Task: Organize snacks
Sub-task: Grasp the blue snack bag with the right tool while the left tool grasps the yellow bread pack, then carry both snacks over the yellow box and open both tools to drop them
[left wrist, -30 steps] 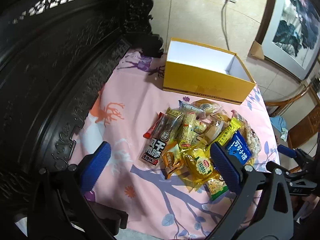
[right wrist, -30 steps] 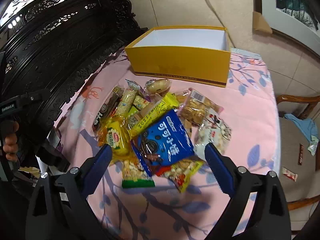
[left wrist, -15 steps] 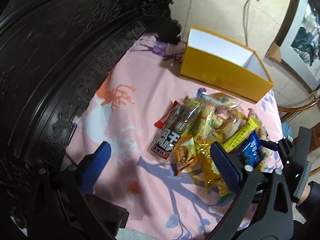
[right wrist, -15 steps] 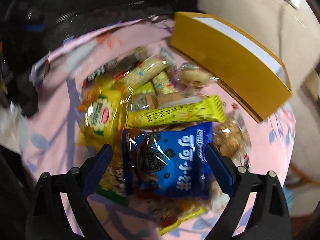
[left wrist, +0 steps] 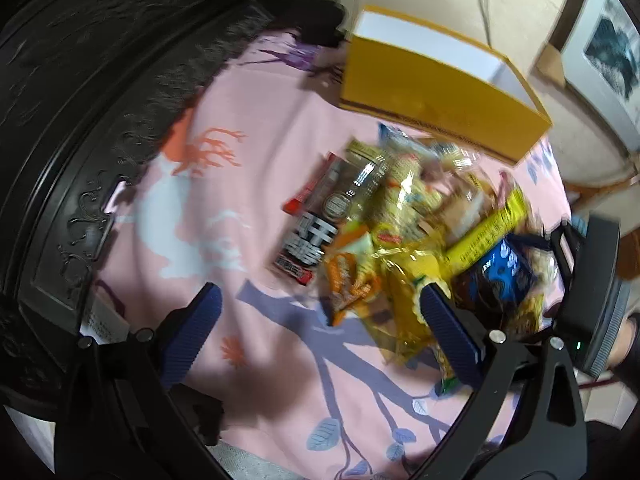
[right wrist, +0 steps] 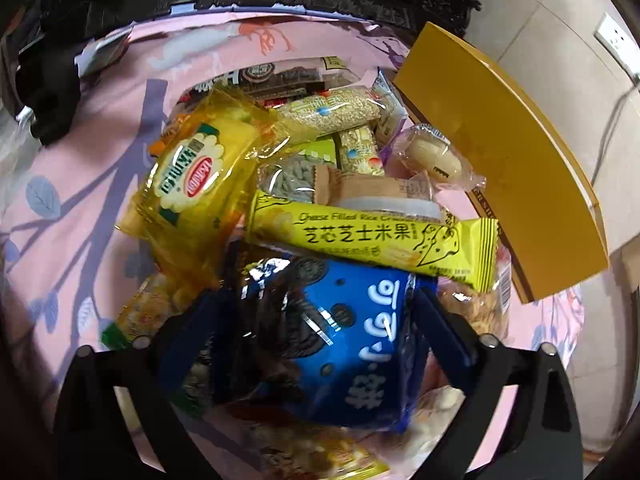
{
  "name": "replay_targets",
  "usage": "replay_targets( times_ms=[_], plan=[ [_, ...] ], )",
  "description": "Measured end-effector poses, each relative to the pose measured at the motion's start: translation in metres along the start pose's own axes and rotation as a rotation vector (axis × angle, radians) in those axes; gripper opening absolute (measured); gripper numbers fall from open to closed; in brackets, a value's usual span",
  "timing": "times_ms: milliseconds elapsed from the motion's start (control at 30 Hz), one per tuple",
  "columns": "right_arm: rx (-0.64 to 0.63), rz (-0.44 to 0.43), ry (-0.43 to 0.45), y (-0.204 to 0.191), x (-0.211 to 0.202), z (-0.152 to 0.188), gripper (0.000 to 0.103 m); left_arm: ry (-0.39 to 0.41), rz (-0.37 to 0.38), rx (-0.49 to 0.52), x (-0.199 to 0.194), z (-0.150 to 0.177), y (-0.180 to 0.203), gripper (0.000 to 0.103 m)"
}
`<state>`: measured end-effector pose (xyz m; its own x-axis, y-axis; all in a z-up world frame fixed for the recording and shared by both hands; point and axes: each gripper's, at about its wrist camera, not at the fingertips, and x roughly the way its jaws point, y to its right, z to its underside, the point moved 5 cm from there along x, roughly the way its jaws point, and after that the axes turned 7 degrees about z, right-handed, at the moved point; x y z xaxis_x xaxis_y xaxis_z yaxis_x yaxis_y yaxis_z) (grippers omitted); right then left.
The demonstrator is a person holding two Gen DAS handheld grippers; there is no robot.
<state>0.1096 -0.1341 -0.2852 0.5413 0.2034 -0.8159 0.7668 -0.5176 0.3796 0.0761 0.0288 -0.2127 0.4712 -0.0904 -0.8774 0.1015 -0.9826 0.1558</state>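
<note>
A heap of snack packets lies on a pink cloth (left wrist: 224,184). On top are a blue cookie bag (right wrist: 340,340), a long yellow rice-cracker packet (right wrist: 372,236) and a clear yellow packet (right wrist: 196,176). My right gripper (right wrist: 318,298) straddles the blue cookie bag; its jaws are opening and stand wide beside the bag's edges. My left gripper (left wrist: 320,296) hangs open over the cloth at the heap's near left edge, with nothing gripped. A black packet (left wrist: 316,236) lies at the heap's left. Behind the heap stands an open yellow box (left wrist: 432,96).
Dark carved wooden furniture (left wrist: 100,80) curves along the cloth's left and far side. The yellow box (right wrist: 504,152) sits close to the heap's far right. A framed picture (left wrist: 612,40) leans on the tiled wall, and a wall socket (right wrist: 616,36) is above.
Both grippers have come down closer to the heap. The right one rolled, so the blue cookie bag now lies between its fingers. The left view is now blurred.
</note>
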Motion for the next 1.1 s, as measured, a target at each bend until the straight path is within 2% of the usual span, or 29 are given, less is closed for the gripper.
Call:
replay_targets(
  times_ms=[200, 367, 467, 533, 567, 733, 800, 867, 933, 967, 1000, 1100],
  plan=[
    [0.014, -0.005, 0.017, 0.001, 0.000, 0.002, 0.102, -0.045, -0.008, 0.061, 0.017, 0.008, 0.022, 0.101],
    [-0.017, 0.099, 0.009, -0.003, -0.003, 0.001, 0.102, -0.076, -0.030, 0.057, 0.025, 0.014, 0.025, 0.101],
    [0.013, 0.113, 0.003, -0.002, -0.004, 0.004, 0.102, -0.083, -0.038, 0.049, 0.025, 0.016, 0.027, 0.101],
    [-0.007, 0.194, -0.016, 0.001, -0.005, 0.003, 0.102, -0.087, -0.052, 0.050, 0.025, 0.018, 0.030, 0.101],
    [-0.003, 0.205, -0.016, 0.002, -0.007, 0.003, 0.102, -0.087, -0.056, 0.049, 0.025, 0.018, 0.031, 0.101],
    [0.107, 0.113, -0.071, 0.012, 0.004, 0.011, 0.102, -0.093, -0.051, 0.040, 0.031, 0.025, 0.038, 0.101],
    [0.197, 0.036, -0.106, 0.022, 0.011, 0.014, 0.102, -0.097, -0.055, 0.043, 0.037, 0.026, 0.041, 0.101],
    [0.248, -0.030, -0.104, 0.025, 0.014, 0.017, 0.091, -0.099, -0.056, 0.044, 0.043, 0.026, 0.043, 0.101],
    [0.241, -0.030, -0.081, 0.024, 0.007, 0.018, 0.070, -0.111, -0.055, 0.042, 0.051, 0.026, 0.046, 0.101],
    [0.238, -0.038, -0.063, 0.025, 0.002, 0.018, 0.065, -0.114, -0.053, 0.042, 0.053, 0.025, 0.047, 0.101],
    [0.245, -0.048, -0.056, 0.027, -0.002, 0.018, 0.055, -0.119, -0.049, 0.039, 0.056, 0.024, 0.049, 0.101],
    [0.314, -0.080, -0.053, 0.037, -0.011, 0.023, 0.051, -0.132, -0.017, 0.012, 0.063, 0.021, 0.053, 0.101]
  ],
)
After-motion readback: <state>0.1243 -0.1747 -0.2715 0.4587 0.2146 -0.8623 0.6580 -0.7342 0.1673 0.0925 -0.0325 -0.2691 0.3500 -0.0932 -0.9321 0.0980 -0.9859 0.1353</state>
